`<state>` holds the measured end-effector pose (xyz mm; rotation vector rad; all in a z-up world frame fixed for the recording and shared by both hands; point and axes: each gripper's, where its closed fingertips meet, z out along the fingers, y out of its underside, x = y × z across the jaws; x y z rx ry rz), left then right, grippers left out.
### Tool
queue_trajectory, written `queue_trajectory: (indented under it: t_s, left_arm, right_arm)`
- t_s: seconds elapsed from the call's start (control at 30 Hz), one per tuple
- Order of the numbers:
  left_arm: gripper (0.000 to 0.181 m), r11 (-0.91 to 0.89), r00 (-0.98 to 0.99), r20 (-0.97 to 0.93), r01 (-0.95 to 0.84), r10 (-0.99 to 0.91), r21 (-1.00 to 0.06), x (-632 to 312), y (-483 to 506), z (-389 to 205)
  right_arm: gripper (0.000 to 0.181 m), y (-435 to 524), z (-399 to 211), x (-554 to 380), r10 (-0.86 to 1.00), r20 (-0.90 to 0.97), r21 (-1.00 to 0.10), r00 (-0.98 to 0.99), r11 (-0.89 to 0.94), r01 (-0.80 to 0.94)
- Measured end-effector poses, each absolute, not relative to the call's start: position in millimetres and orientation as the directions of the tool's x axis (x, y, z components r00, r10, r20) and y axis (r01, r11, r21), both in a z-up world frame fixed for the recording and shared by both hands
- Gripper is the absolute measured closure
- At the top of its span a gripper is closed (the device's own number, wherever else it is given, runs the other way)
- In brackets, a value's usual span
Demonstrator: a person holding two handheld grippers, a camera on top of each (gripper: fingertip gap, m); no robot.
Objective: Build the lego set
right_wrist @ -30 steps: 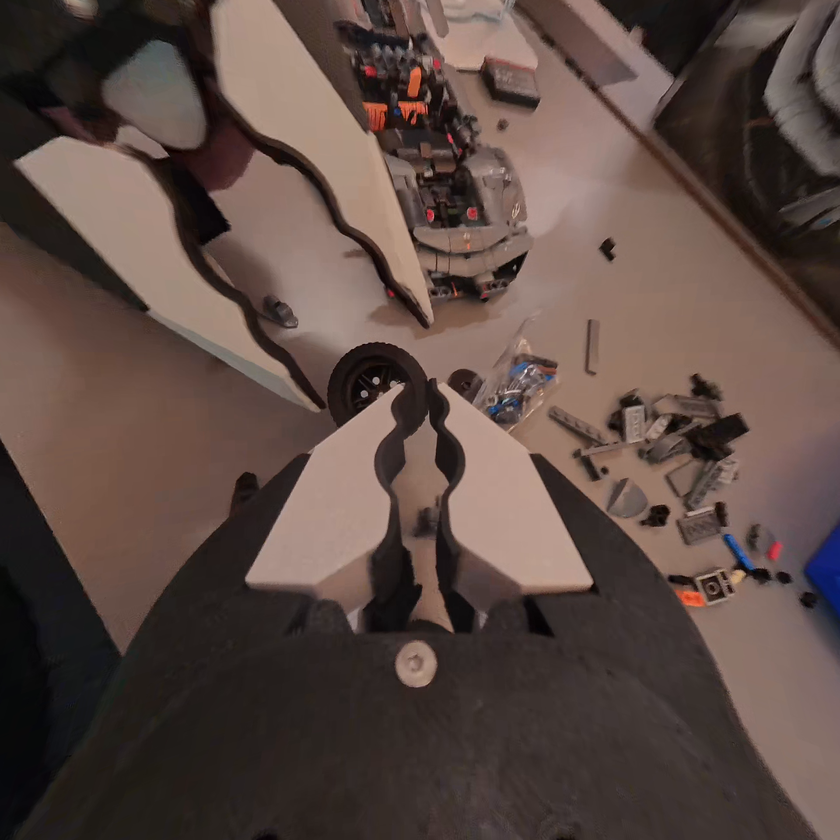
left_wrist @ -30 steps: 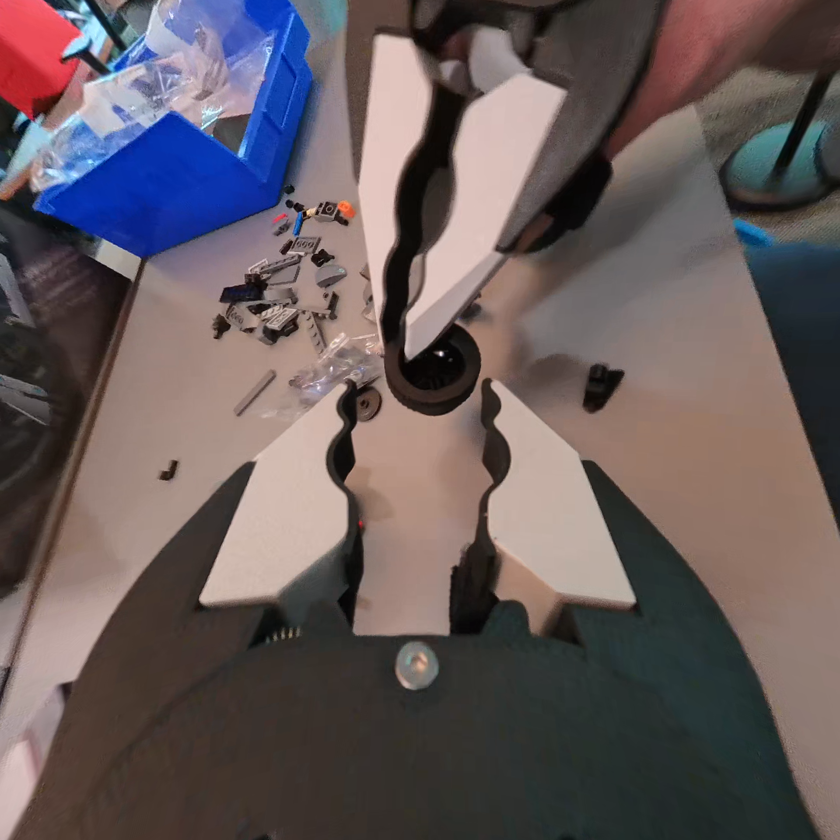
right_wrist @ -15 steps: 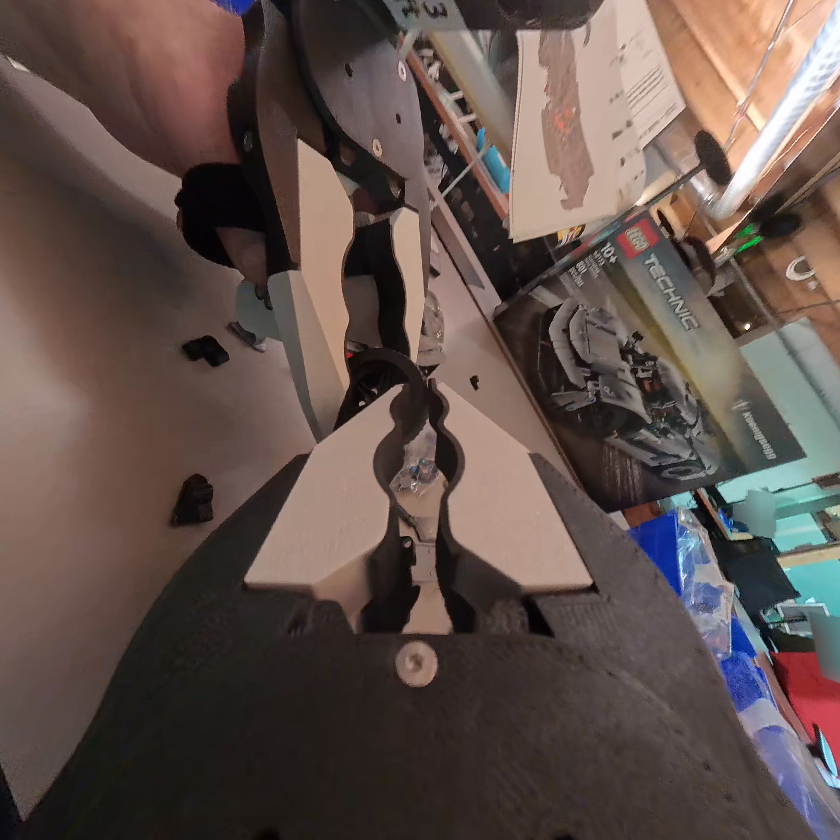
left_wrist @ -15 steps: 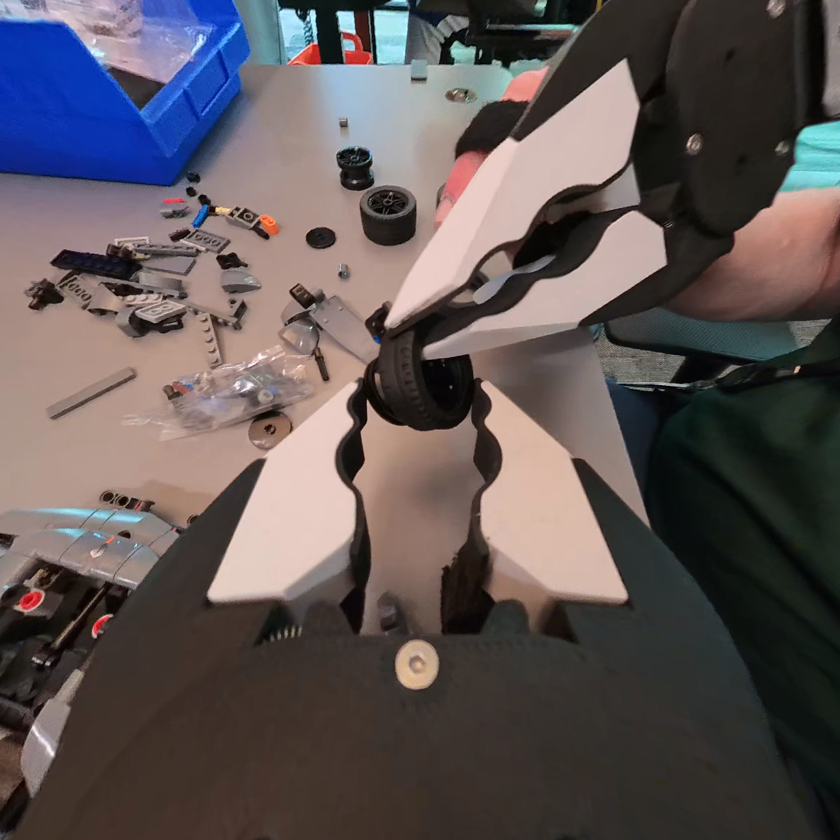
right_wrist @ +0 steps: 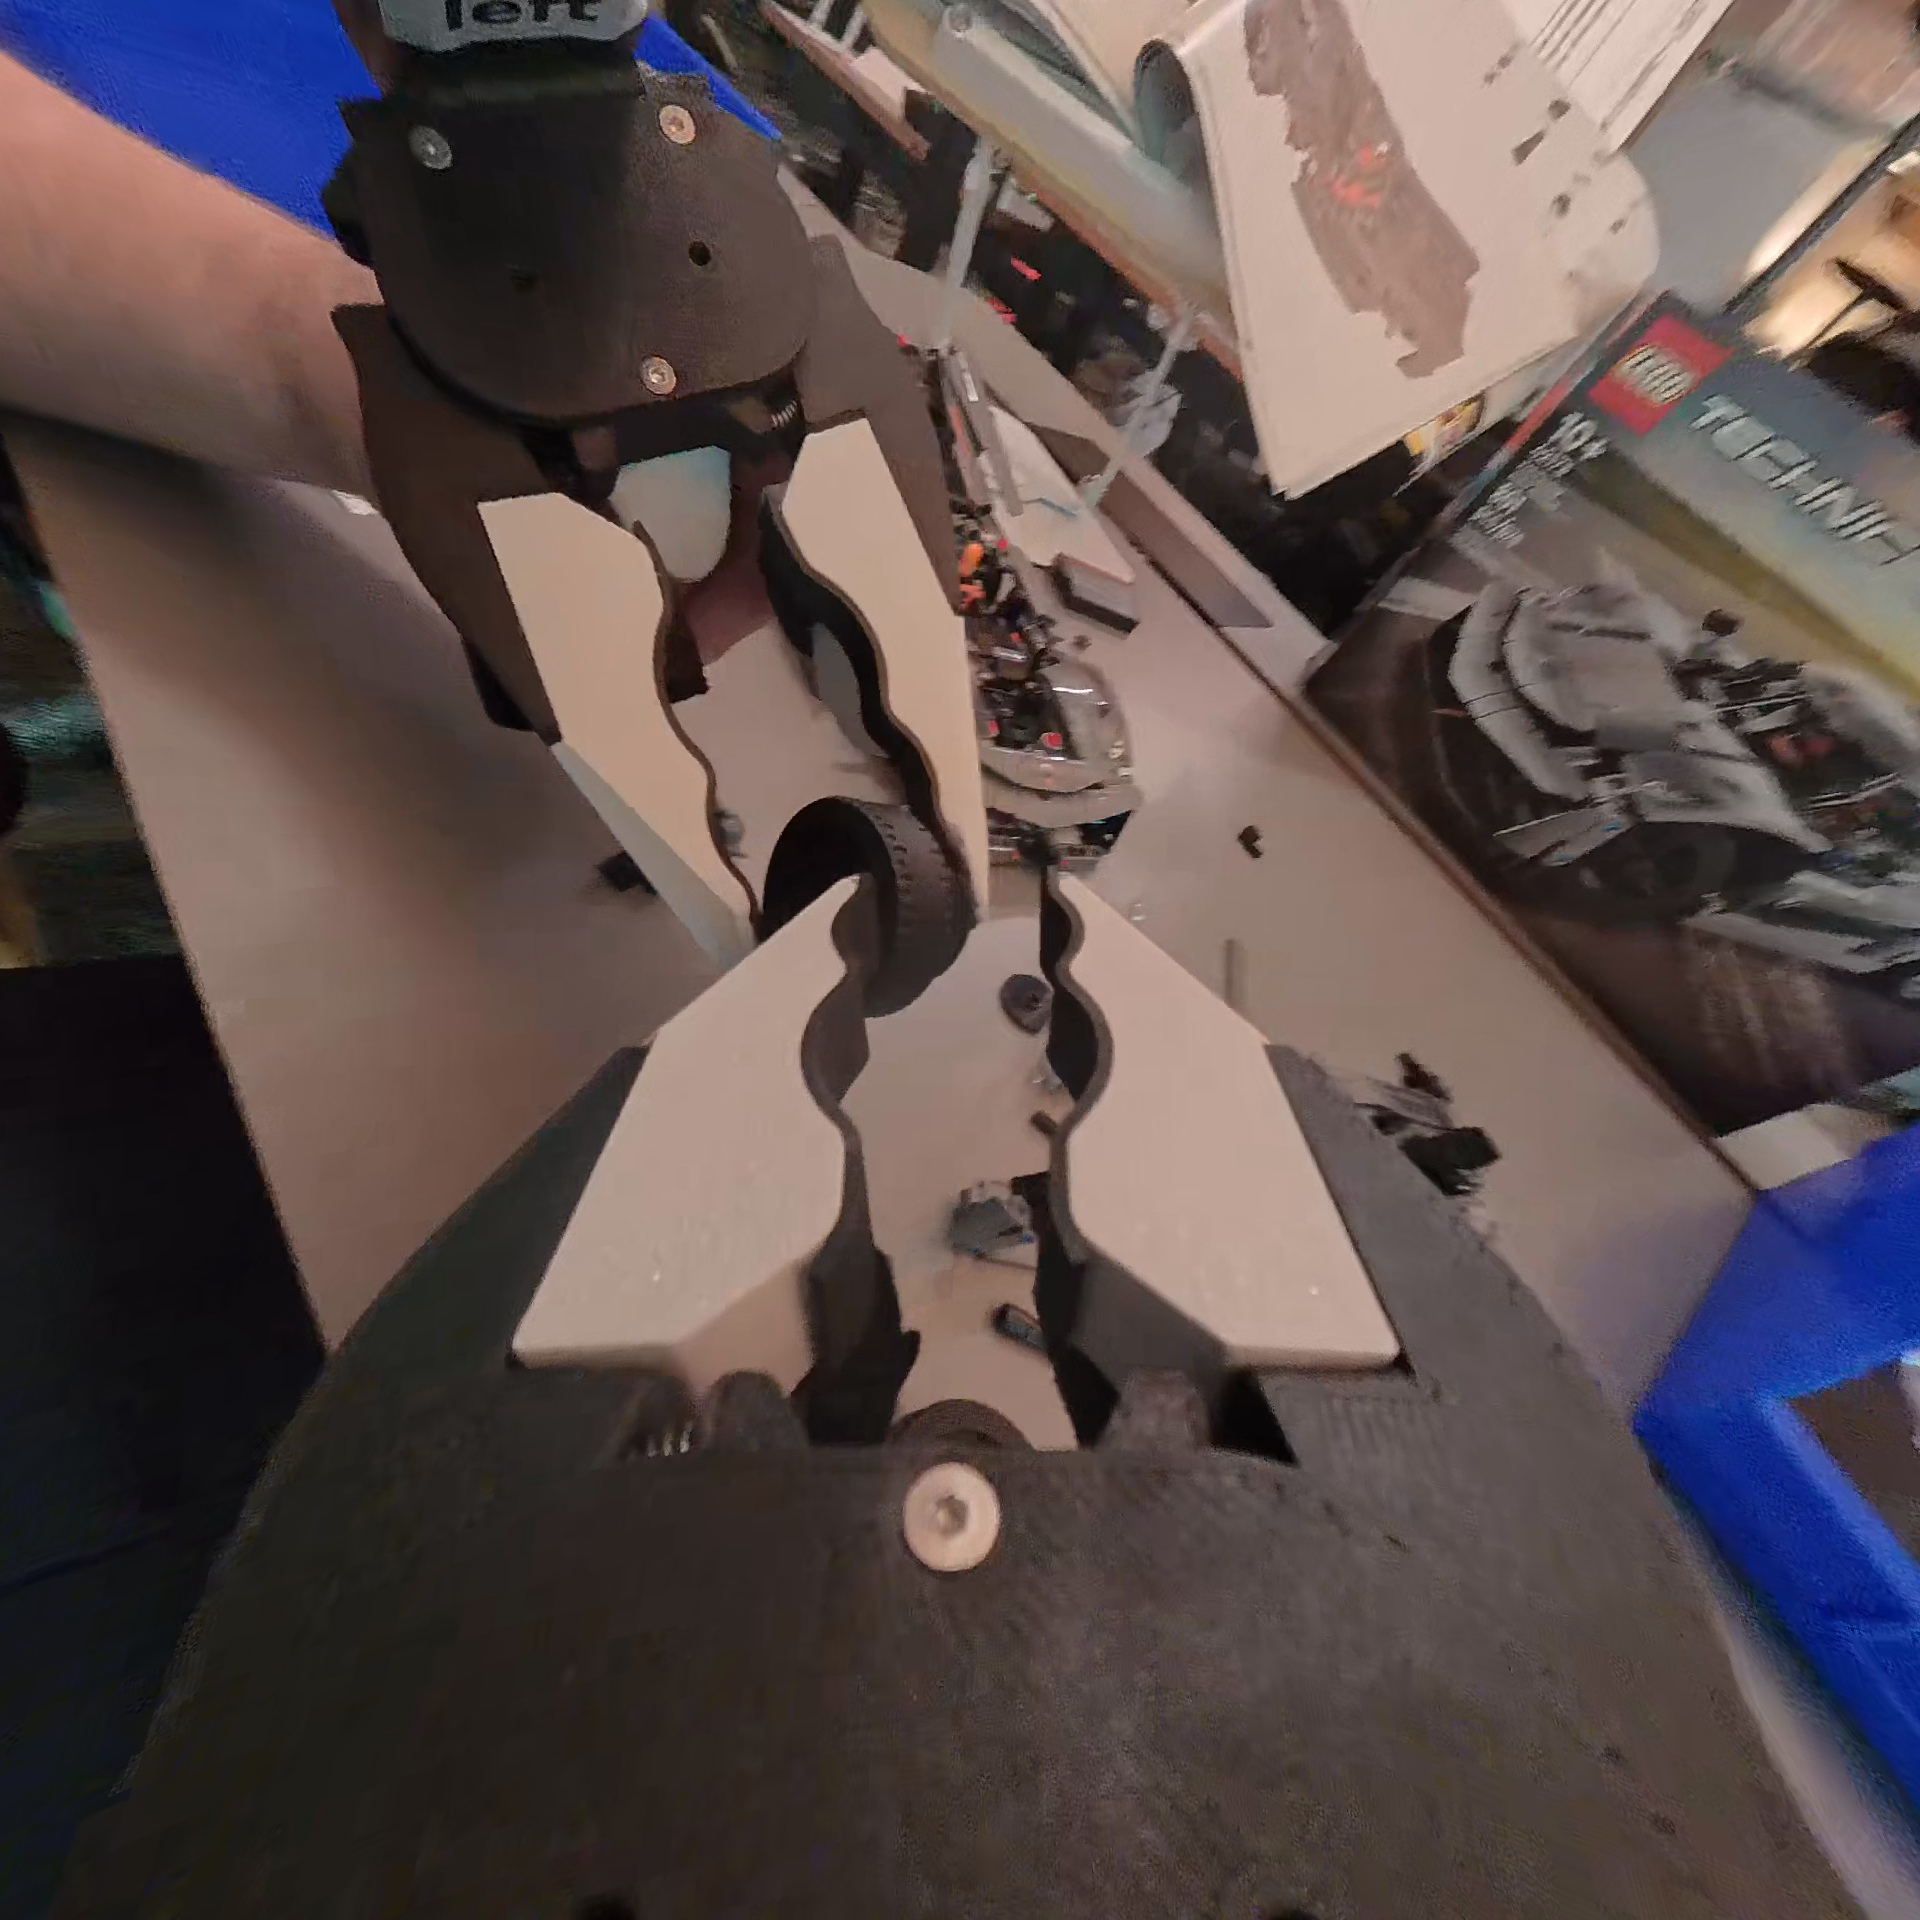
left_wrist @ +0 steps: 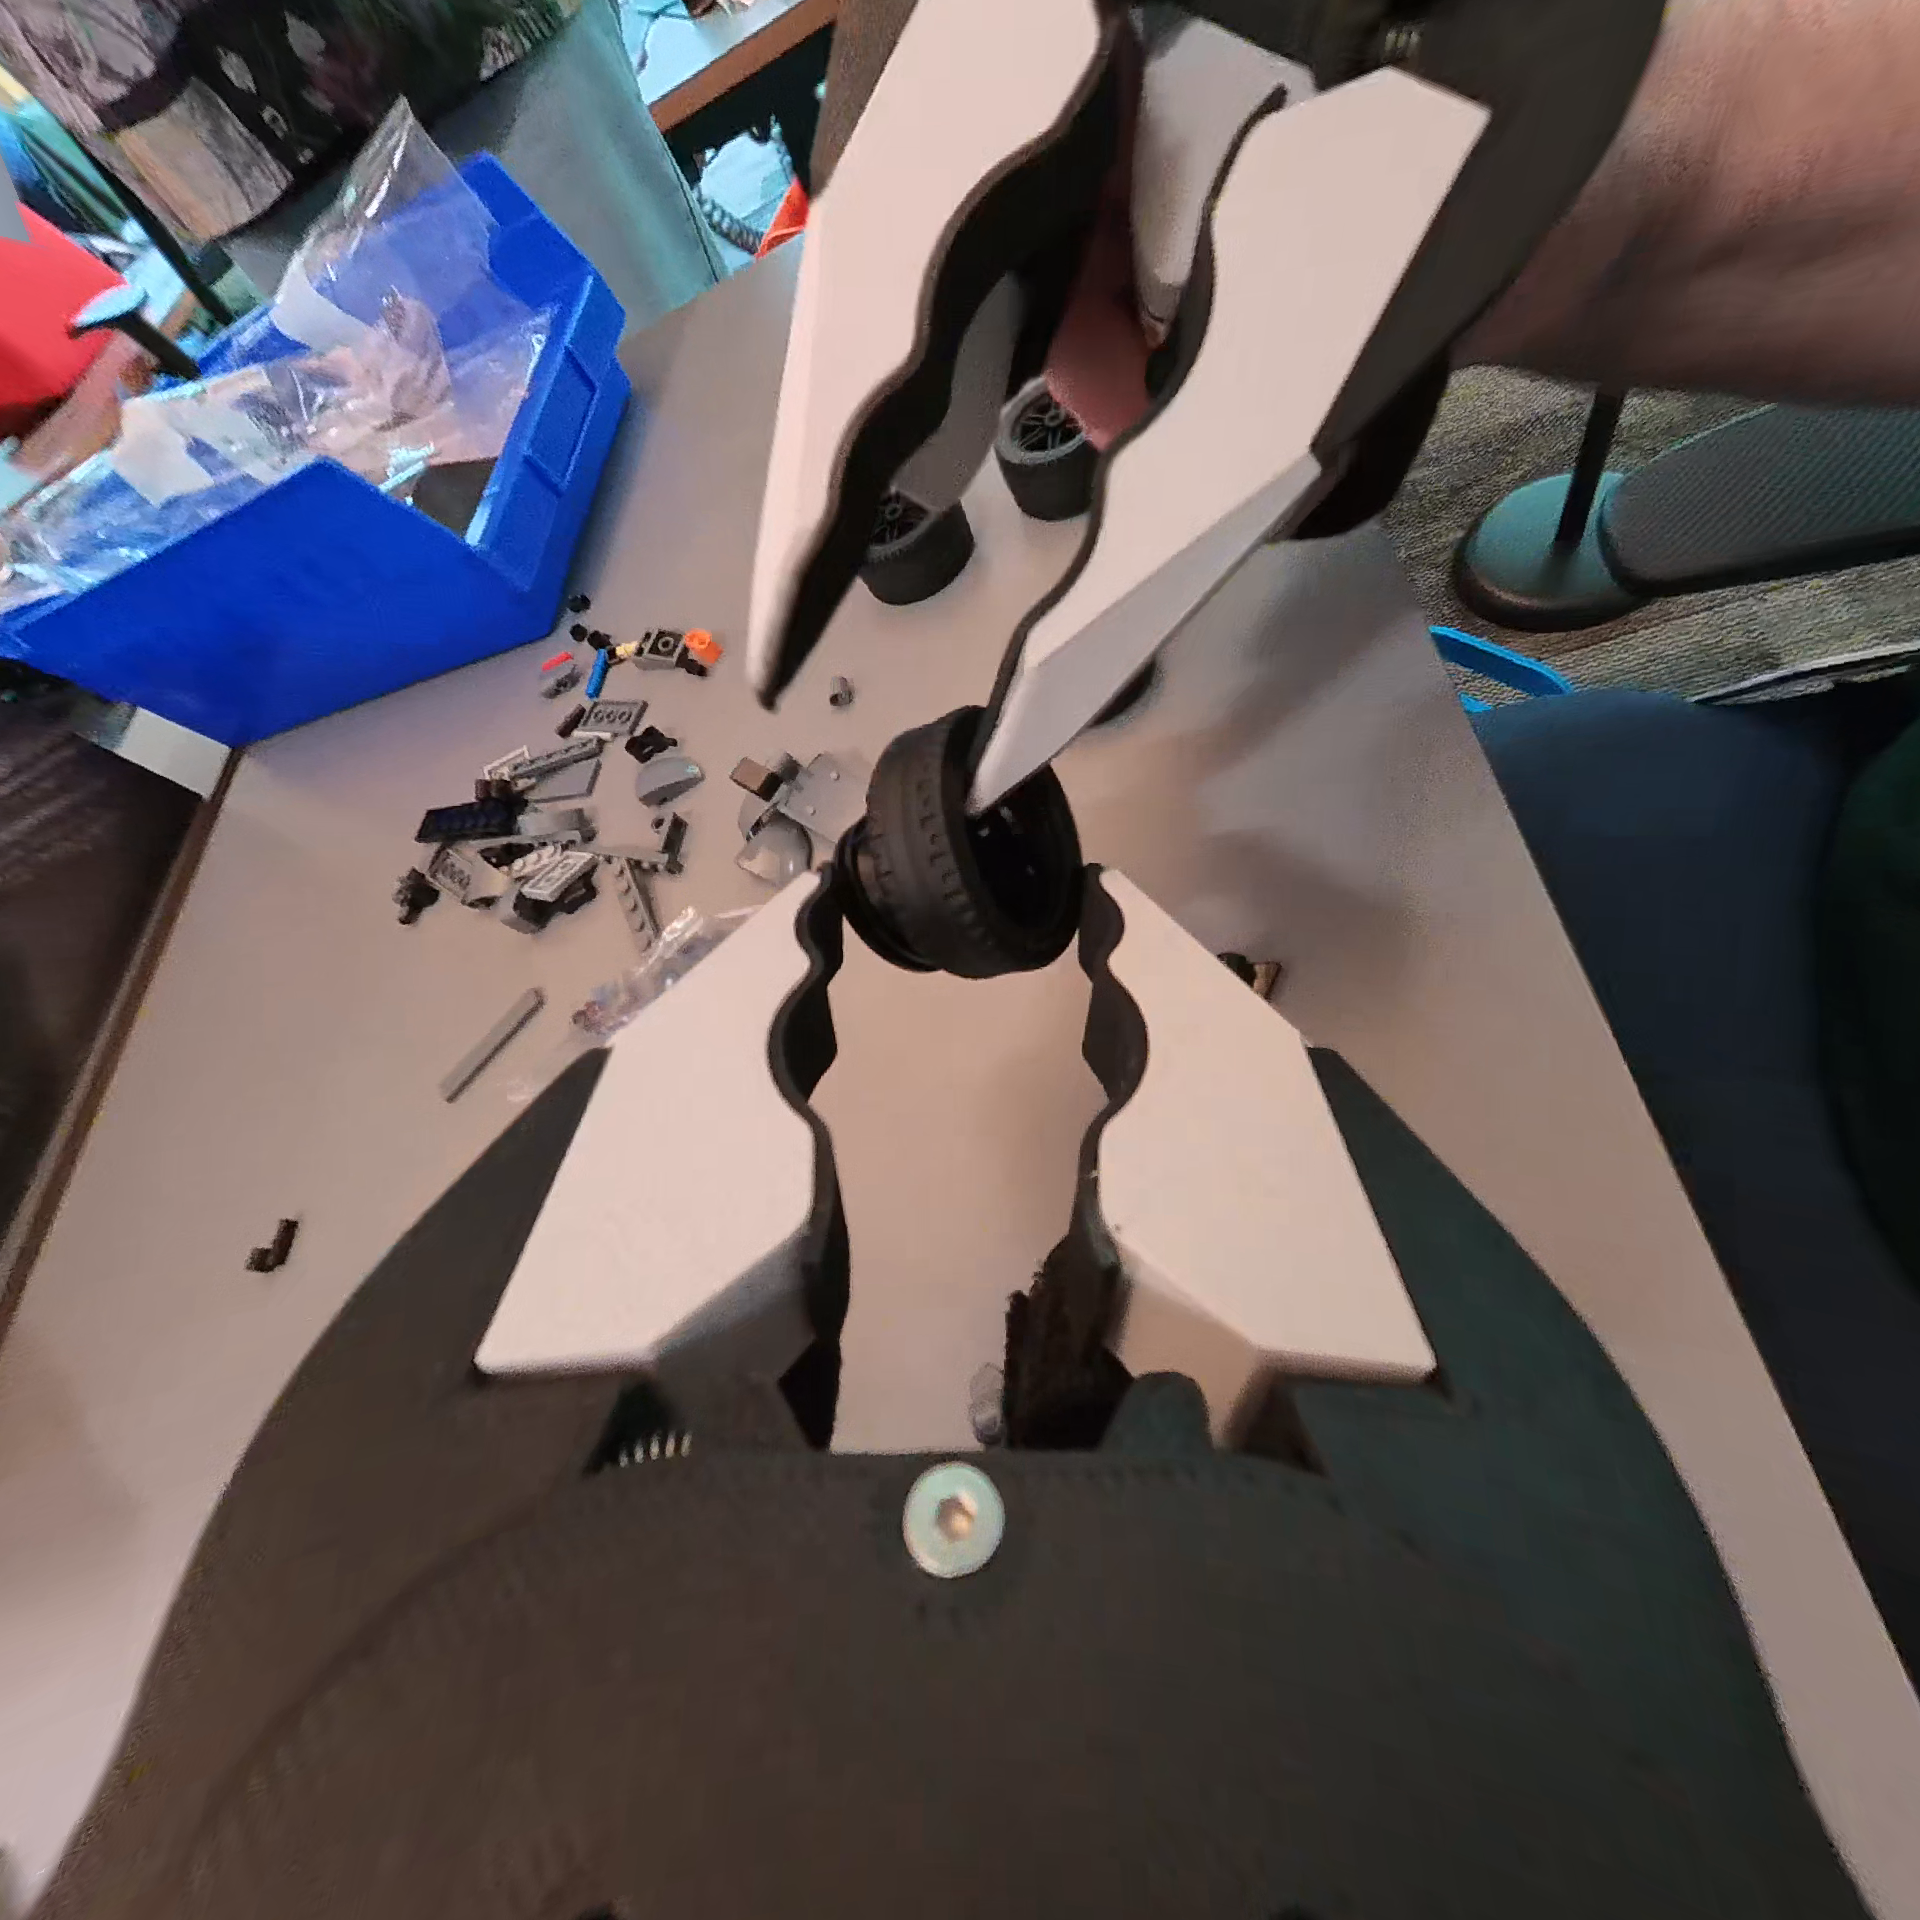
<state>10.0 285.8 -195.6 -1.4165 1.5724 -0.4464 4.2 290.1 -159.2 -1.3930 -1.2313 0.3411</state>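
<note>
A black wheel with its tyre is held above the grey table between my left gripper's fingertips, which are shut on its tread. My right gripper comes down from above with its jaws open; one fingertip sits inside the wheel's hub. In the right wheel view the wheel sits at my right gripper, whose left finger pokes into it, while the left gripper clamps it from above. The partly built grey car stands behind.
A blue bin with plastic bags stands far left. Loose grey and black pieces lie on the table. Two more wheels stand farther back. The set's box and an open booklet stand along the table's edge. The tips of both grippers are at nearly the same place.
The right gripper was shut on the wheel's rim and has opened, one finger staying in the hub. The left gripper has closed on the tyre. Both views have swung.
</note>
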Motion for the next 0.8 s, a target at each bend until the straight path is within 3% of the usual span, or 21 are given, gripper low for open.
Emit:
queue_trajectory:
  t_s: [0.13, 0.27, 0.6, 0.8]
  left_arm:
    - [0.137, 0.335, 0.092, -0.461, -0.565, -0.882, -0.754, 12, 280, -192]
    - [0.137, 0.371, 0.084, -0.497, -0.562, -0.864, -0.739, 12, 278, -189]
    - [0.132, 0.348, 0.107, -0.464, -0.523, -0.879, -0.778, 11, 280, -183]
    - [0.15, 0.294, 0.12, -0.386, -0.459, -0.915, -0.839, 11, 279, -174]
  right_arm:
    - [0.163, 278, -163, 0, 0.895, 0.271, -0.915, 0.354, 0.126, 0.383]
    - [0.168, 273, -163, -2, 0.911, 0.239, -0.927, 0.337, 0.11, 0.358]
    - [0.169, 274, -147, 3, 0.745, 0.517, -0.841, 0.421, 0.35, 0.413]
    - [0.168, 270, -145, 2, 0.659, 0.631, -0.768, 0.409, 0.458, 0.447]
